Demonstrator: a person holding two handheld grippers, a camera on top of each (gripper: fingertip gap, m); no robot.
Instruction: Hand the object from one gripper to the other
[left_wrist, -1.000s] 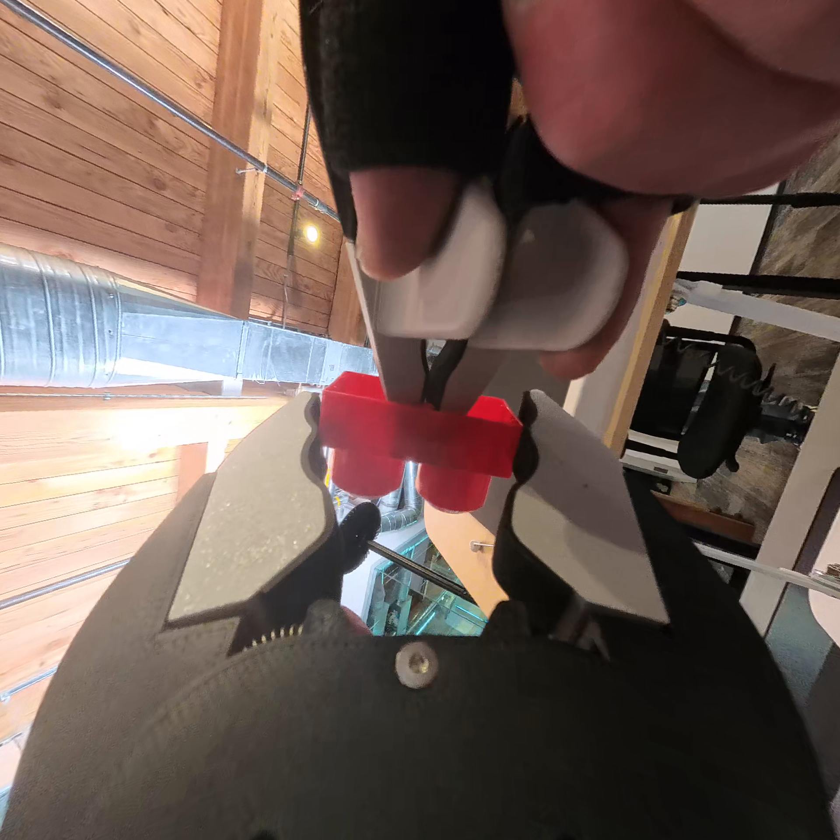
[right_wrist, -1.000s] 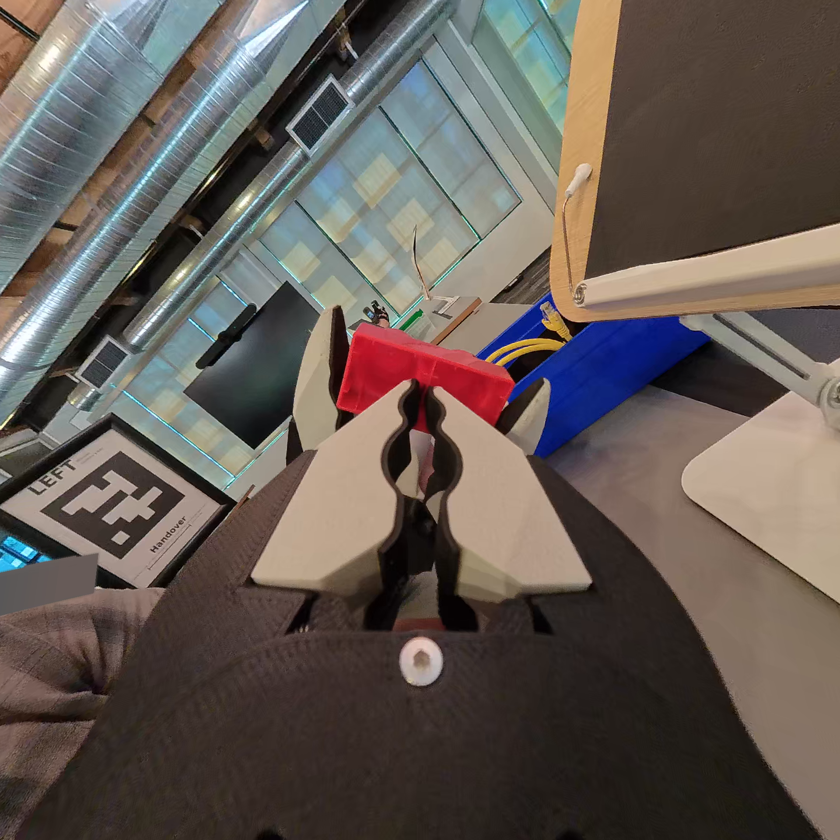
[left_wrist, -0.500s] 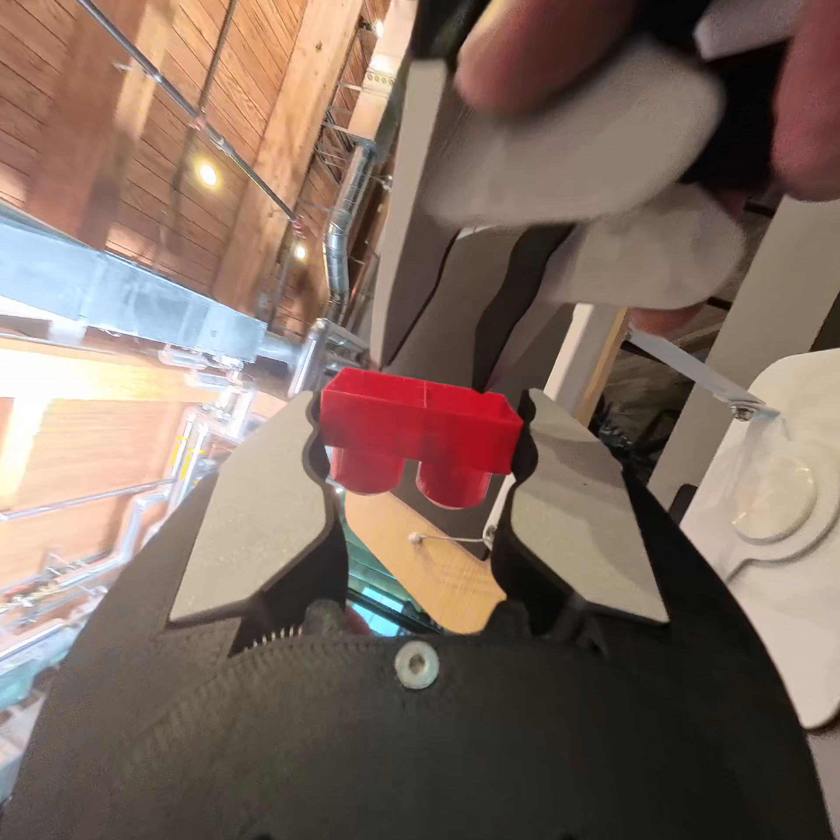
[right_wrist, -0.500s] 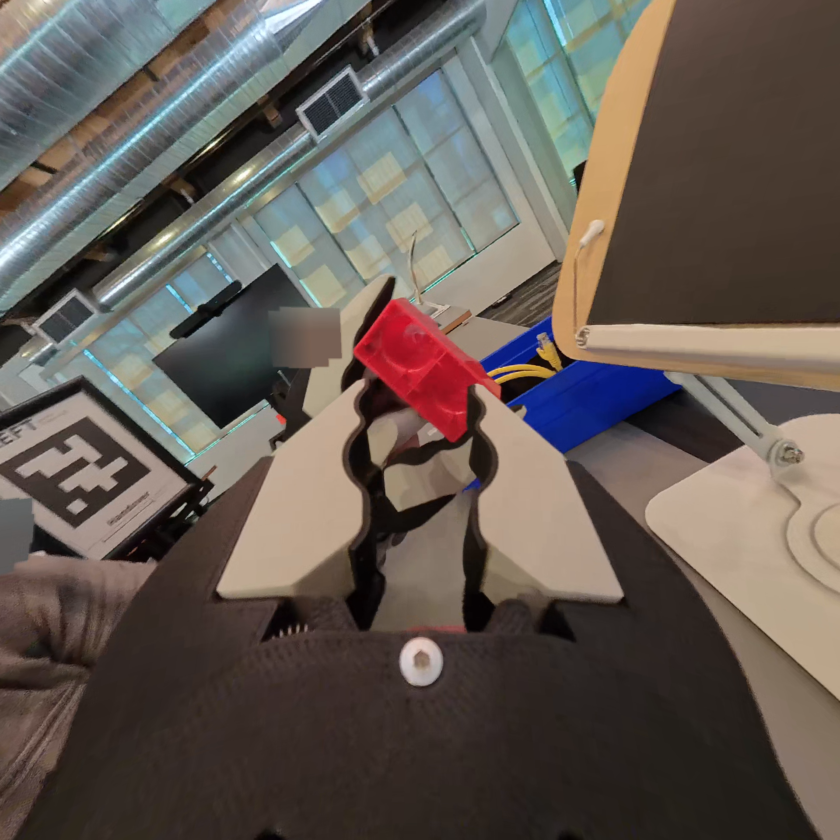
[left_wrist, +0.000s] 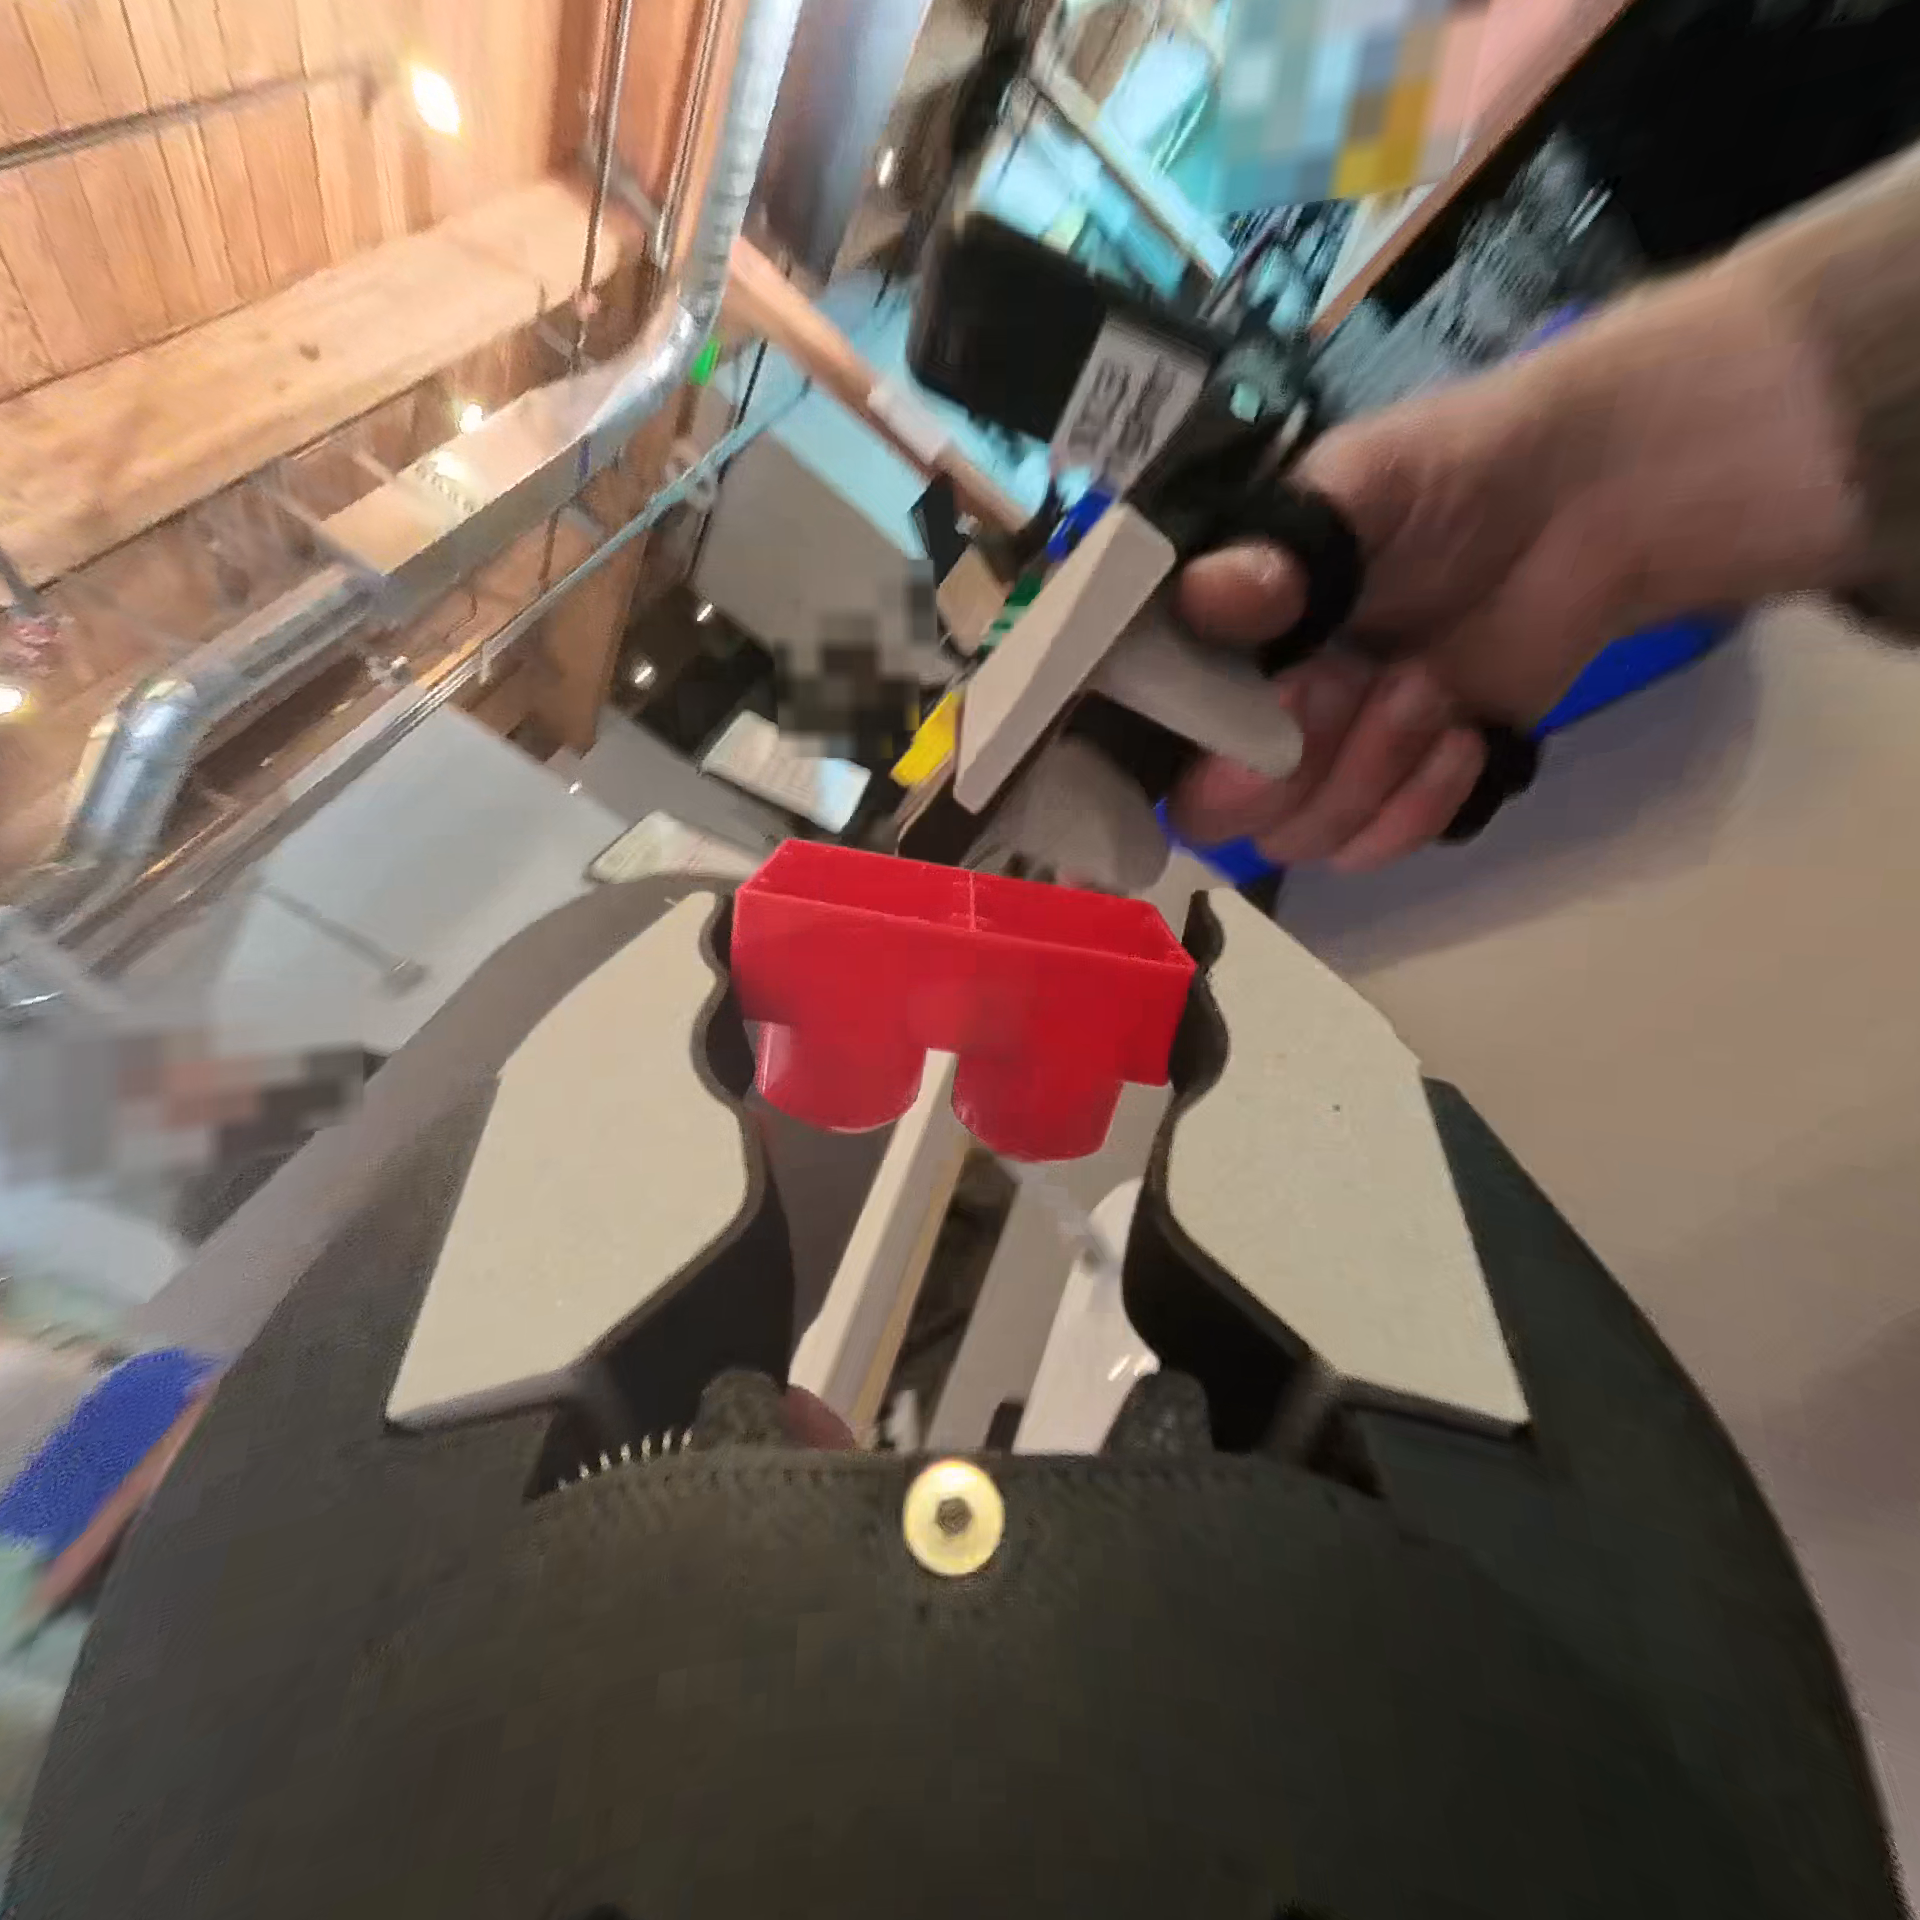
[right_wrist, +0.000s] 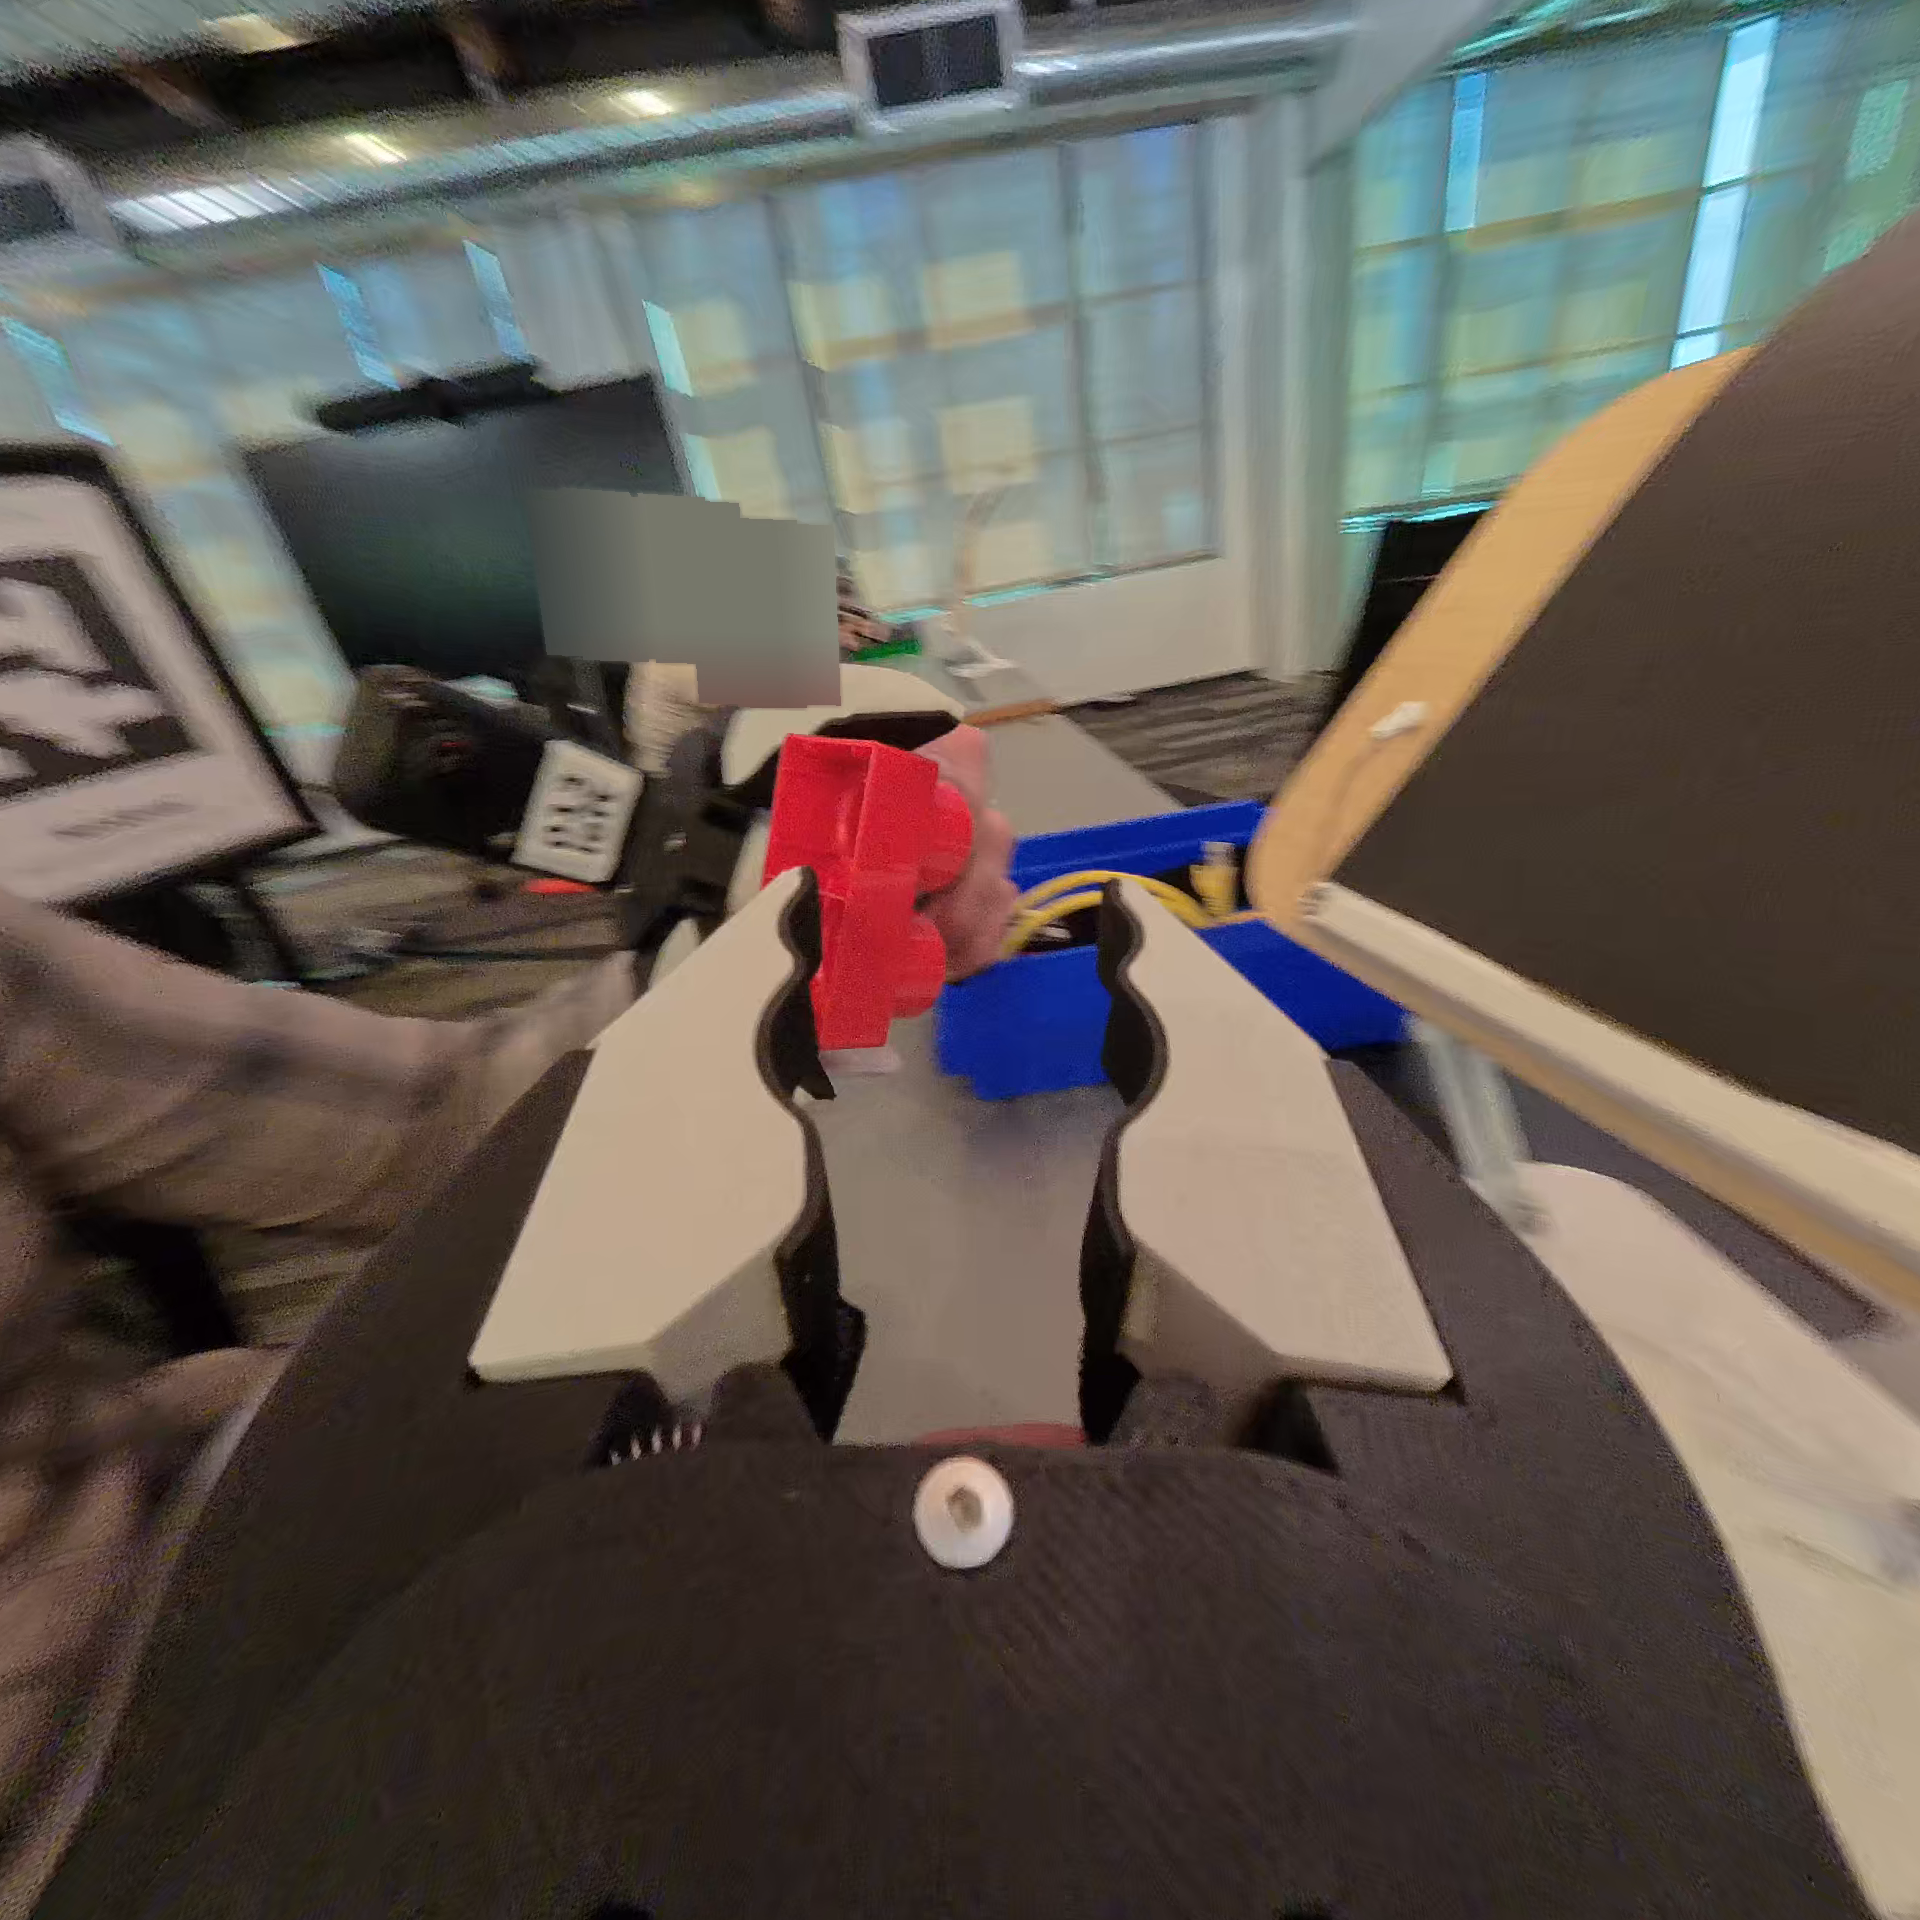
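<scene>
Wooden ceiling boards (left_wrist: 208, 187) fill the upper left of the left wrist view; at centre the left gripper (left_wrist: 961, 987) clamps a red block (left_wrist: 956, 987) with 2 round studs between its fingertips, and to the right a hand (left_wrist: 1507, 644) carries the right gripper (left_wrist: 977, 665) apart from it. In the right wrist view the right gripper's (right_wrist: 951, 914) fingers stand spread and empty, the red block (right_wrist: 868, 883) beyond them, a blue bin (right_wrist: 1132, 966) with yellow cables (right_wrist: 1091, 894) to the right.
</scene>
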